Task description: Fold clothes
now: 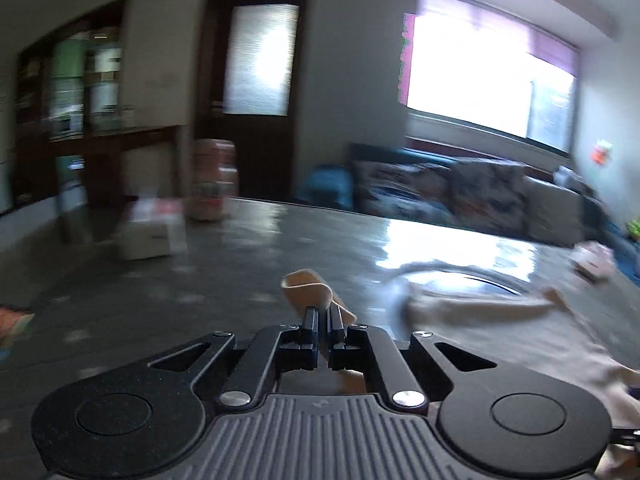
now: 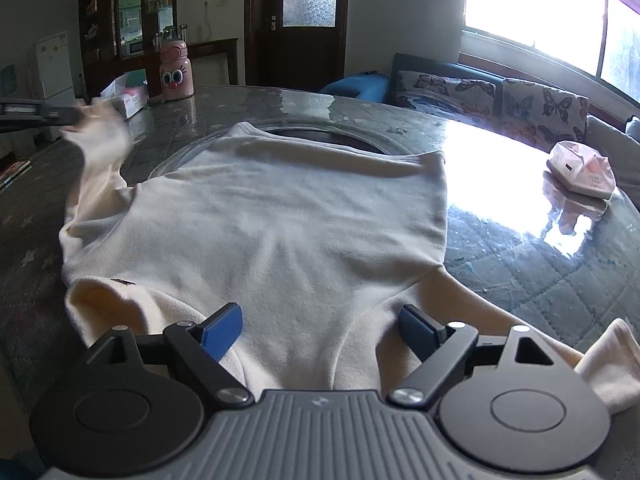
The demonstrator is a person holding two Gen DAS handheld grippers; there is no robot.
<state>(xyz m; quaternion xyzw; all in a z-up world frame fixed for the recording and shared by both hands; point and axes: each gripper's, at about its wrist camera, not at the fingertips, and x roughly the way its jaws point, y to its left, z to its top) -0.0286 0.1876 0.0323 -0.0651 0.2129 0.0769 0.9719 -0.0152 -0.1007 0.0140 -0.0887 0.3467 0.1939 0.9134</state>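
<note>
Spread across the glossy tabletop (image 2: pixel 500 152), a cream shirt (image 2: pixel 280 208) is pinched at its sleeve by the left tool (image 1: pixel 323 312); the right tool (image 2: pixel 320 328) is held spread above it.

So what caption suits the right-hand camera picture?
Open right gripper hovers over a cream sweater spread on the table.

A lived-in home, apparently a combined dining and living room, is showing here. A round glass-topped table (image 2: pixel 500 248) over a grey quilted cloth is occupying the foreground. A butterfly-print cushioned sofa (image 2: pixel 500 100) is sitting beneath a bright wide window (image 2: pixel 536 4). A dark wooden door with a frosted pane (image 2: pixel 308 20) and a dark glass-fronted cabinet (image 2: pixel 132 12) are lining the wall, a white refrigerator (image 2: pixel 54 64) standing beside them.
</note>
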